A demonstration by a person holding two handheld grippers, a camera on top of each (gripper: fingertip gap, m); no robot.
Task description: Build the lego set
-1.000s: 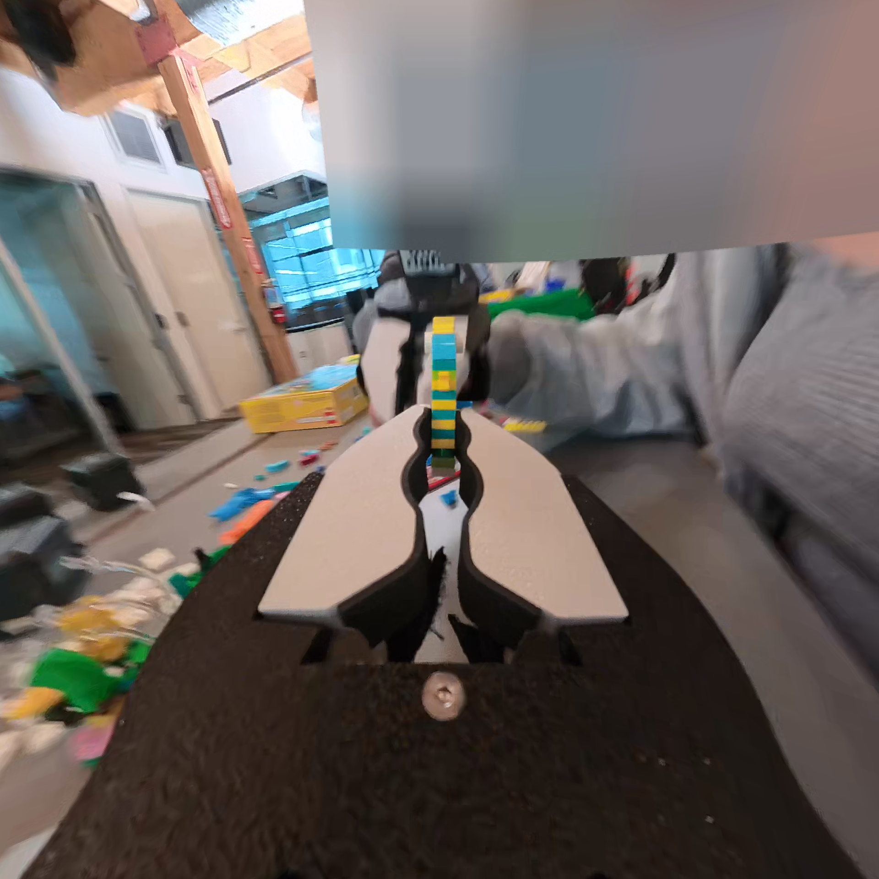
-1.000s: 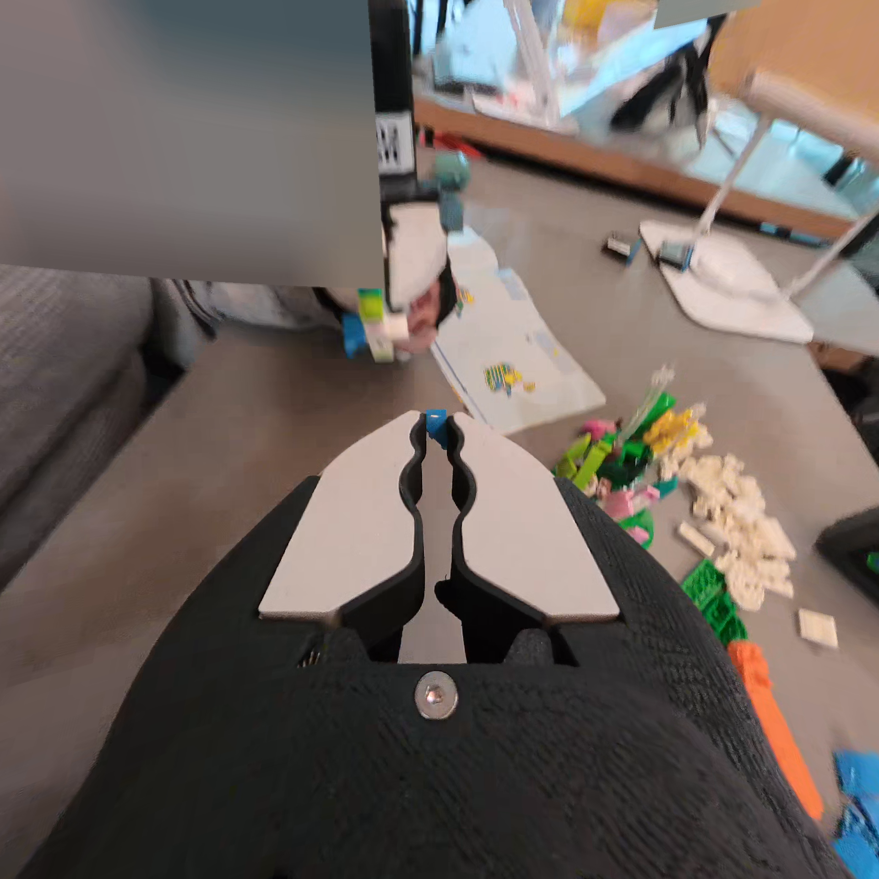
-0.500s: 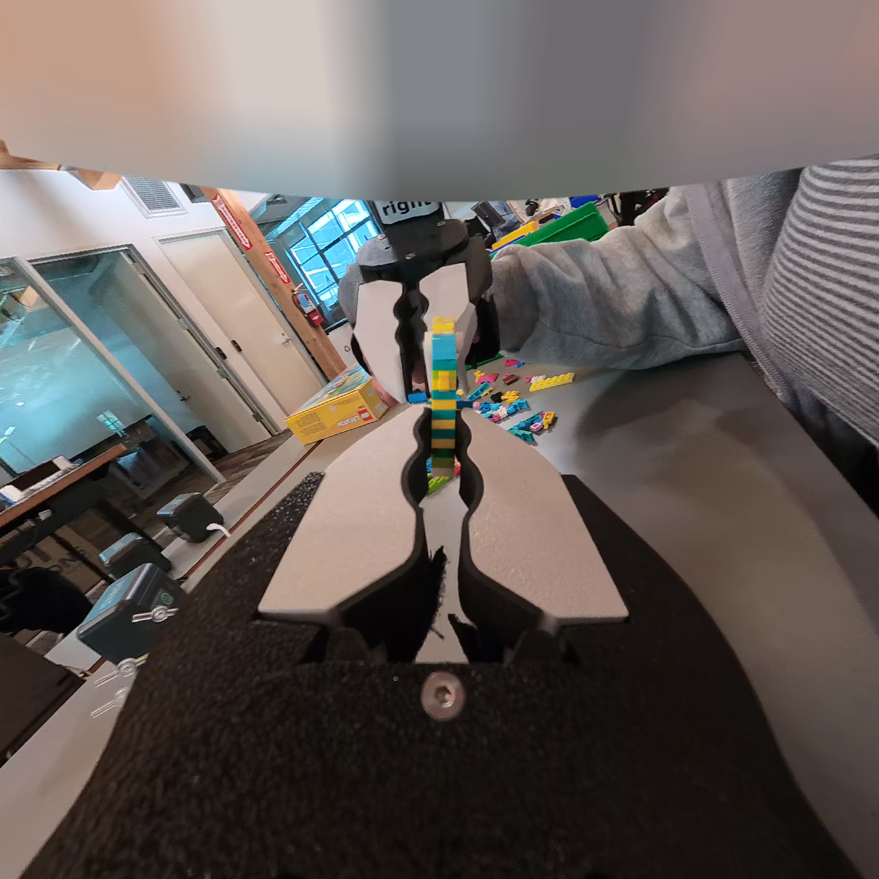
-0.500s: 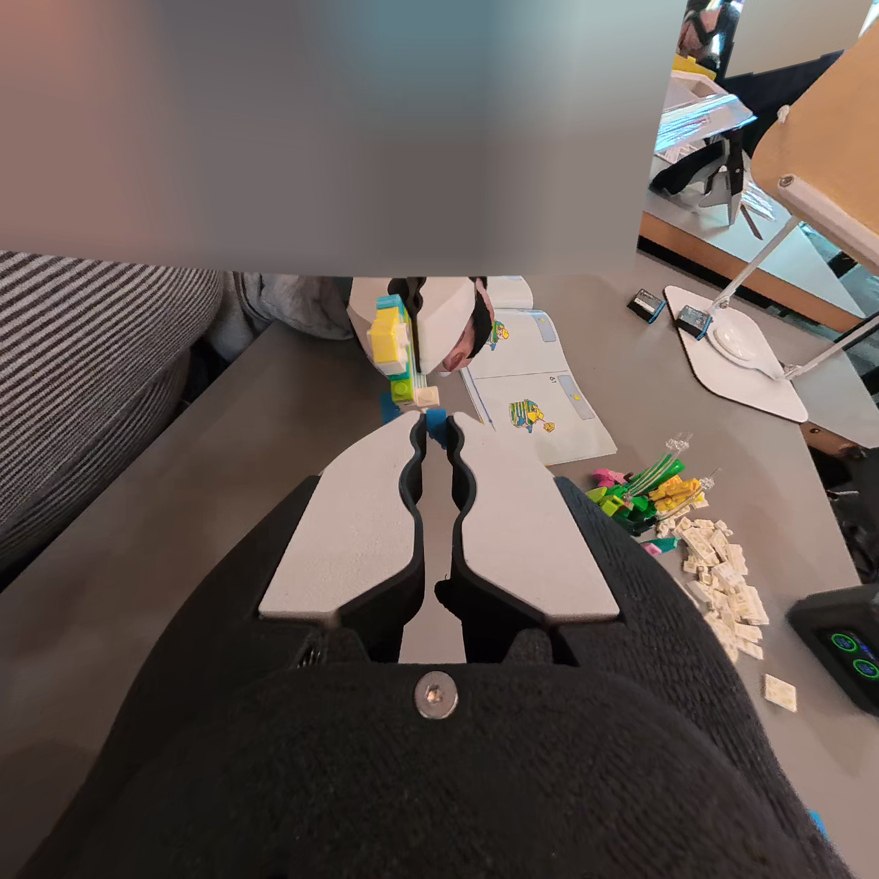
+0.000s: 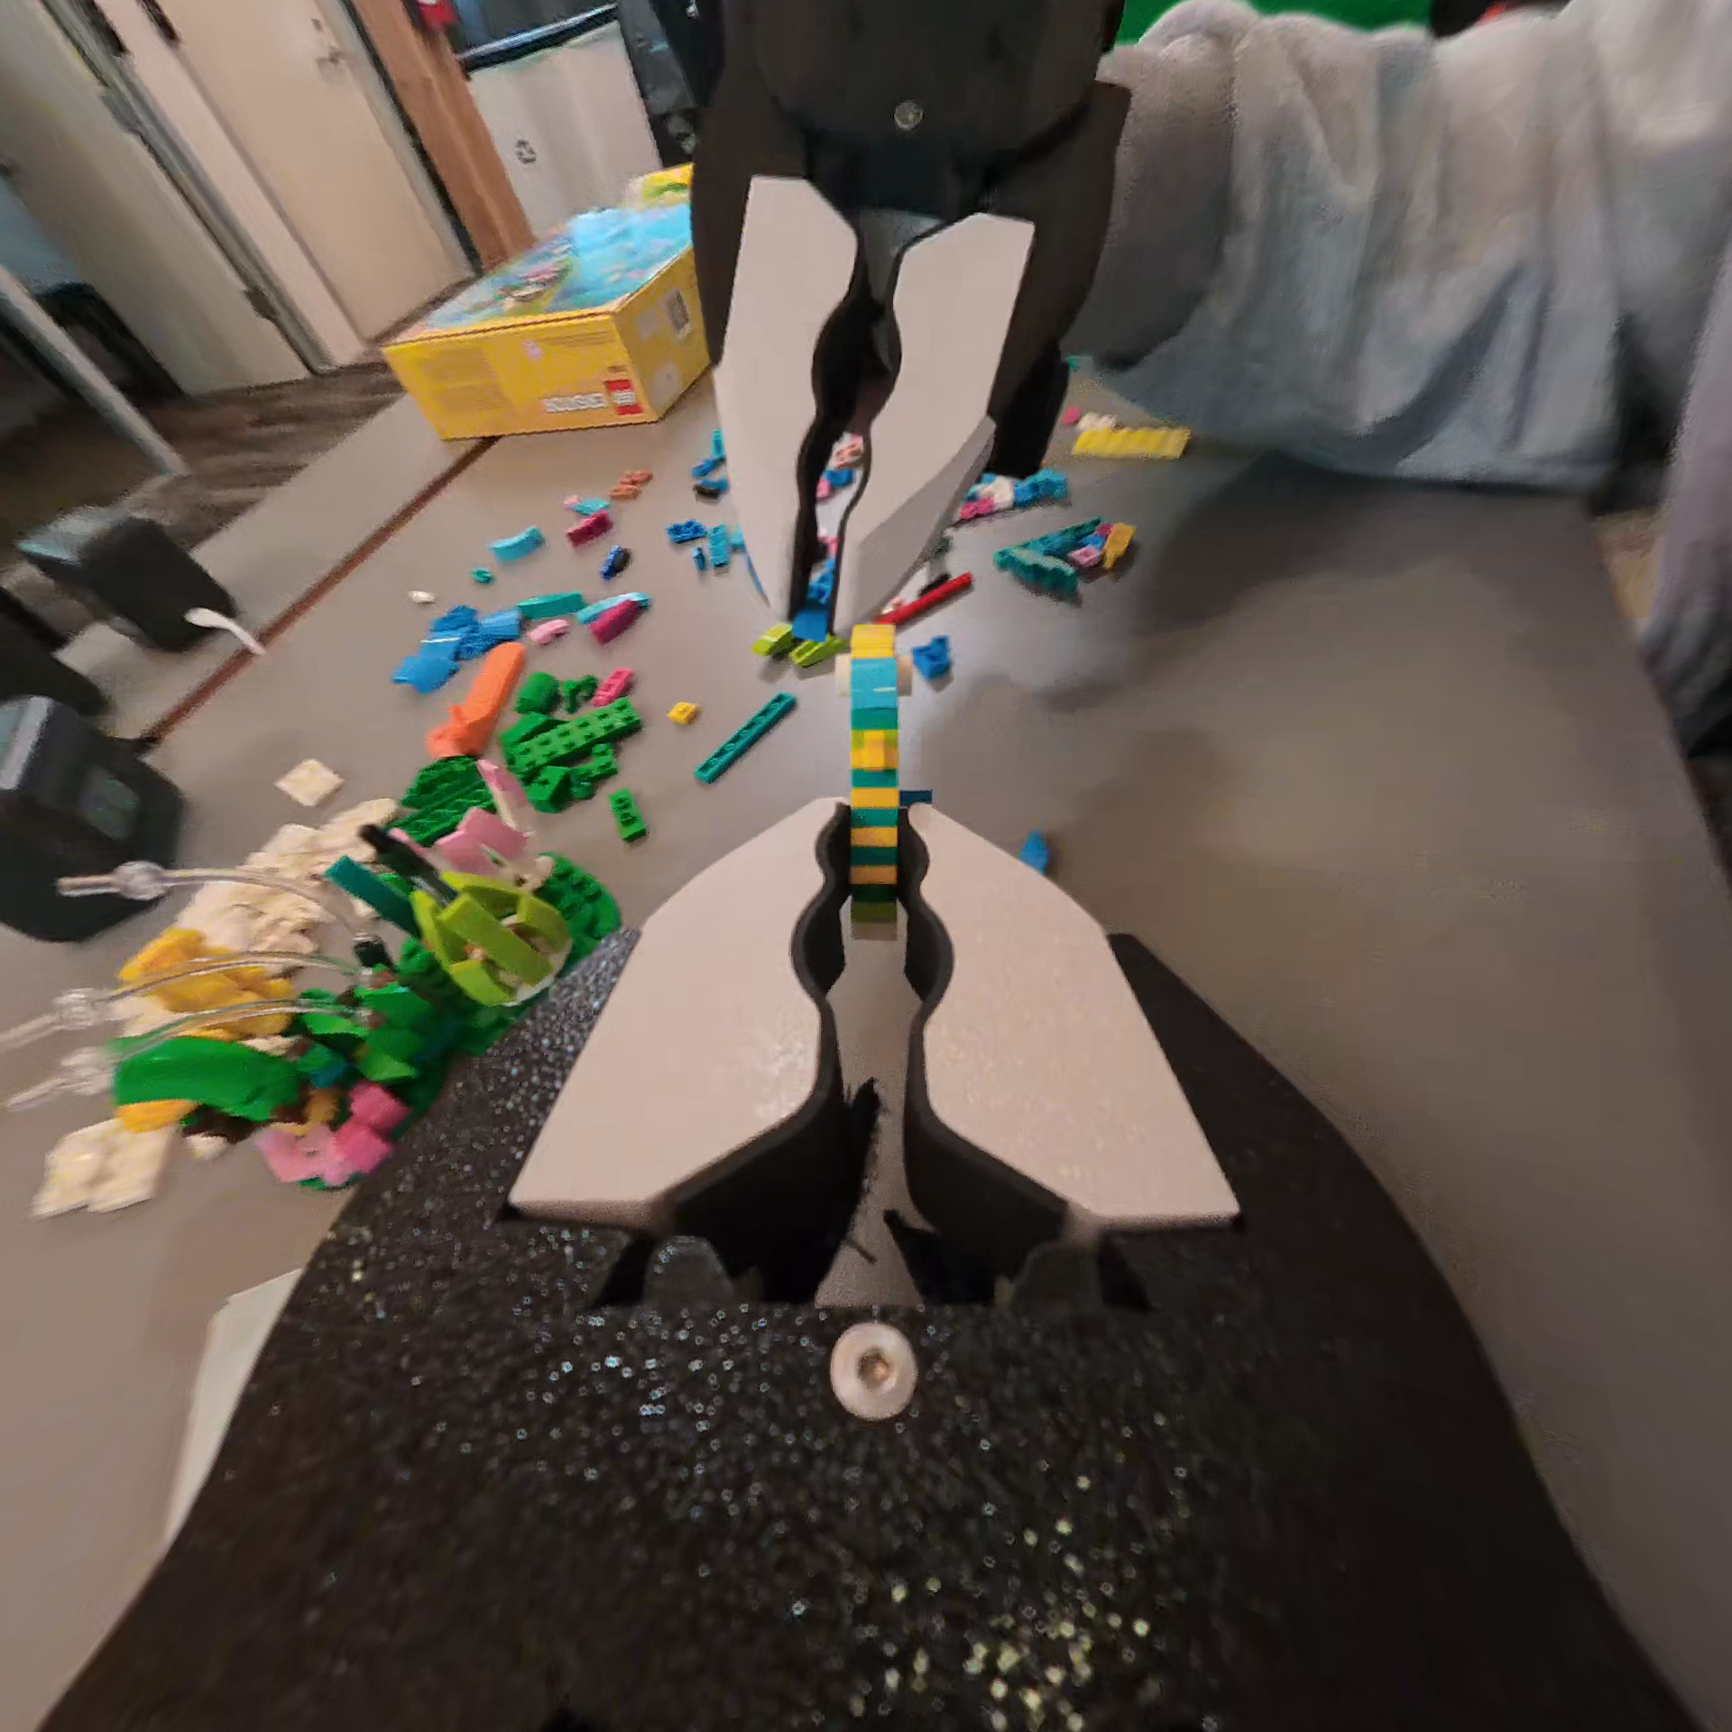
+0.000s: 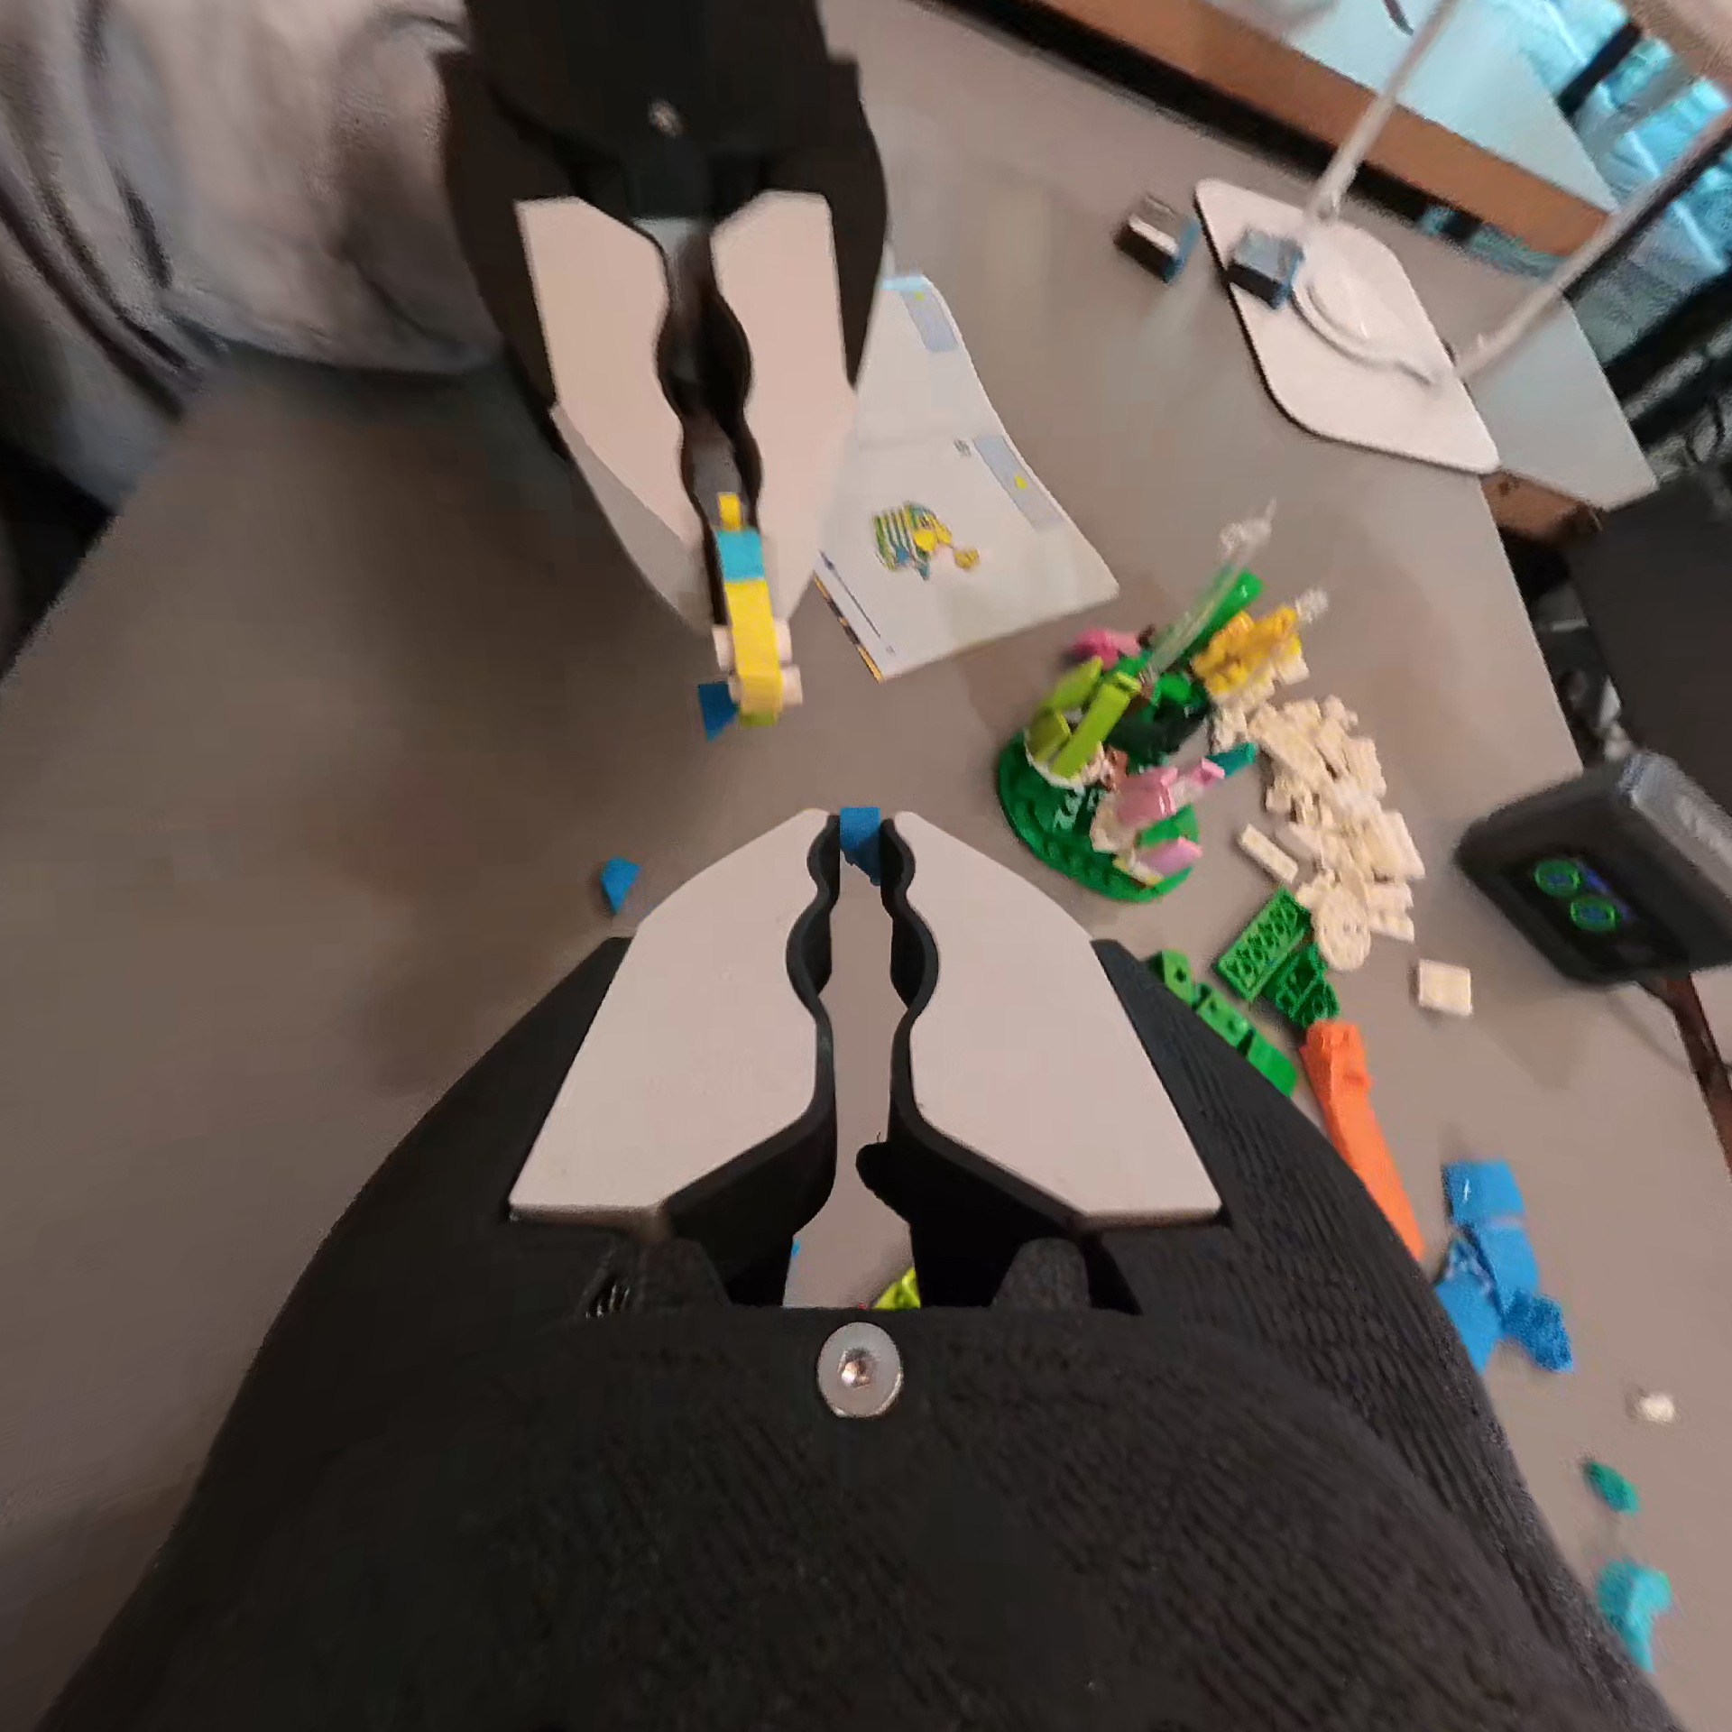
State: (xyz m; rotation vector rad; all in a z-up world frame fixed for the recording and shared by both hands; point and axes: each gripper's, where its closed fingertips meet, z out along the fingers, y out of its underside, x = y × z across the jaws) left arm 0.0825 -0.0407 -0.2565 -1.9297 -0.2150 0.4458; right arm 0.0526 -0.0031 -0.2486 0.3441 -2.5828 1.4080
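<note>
Left hand-held gripper [image 5: 873, 825] pinching striped yellow-teal lego stack [image 5: 873, 750], held upright above grey desk [image 5: 1312, 843]. Right hand-held gripper [image 6: 860, 829] clamped on small blue brick [image 6: 859, 842], facing stack, close but apart. Loose bricks [image 5: 562, 722] scattered on desk; green plant build [image 6: 1097, 797] beside white pieces [image 6: 1331, 806]. Open instruction booklet [image 6: 956, 525] behind. Yellow box [image 5: 553, 347] at far desk edge.
</note>
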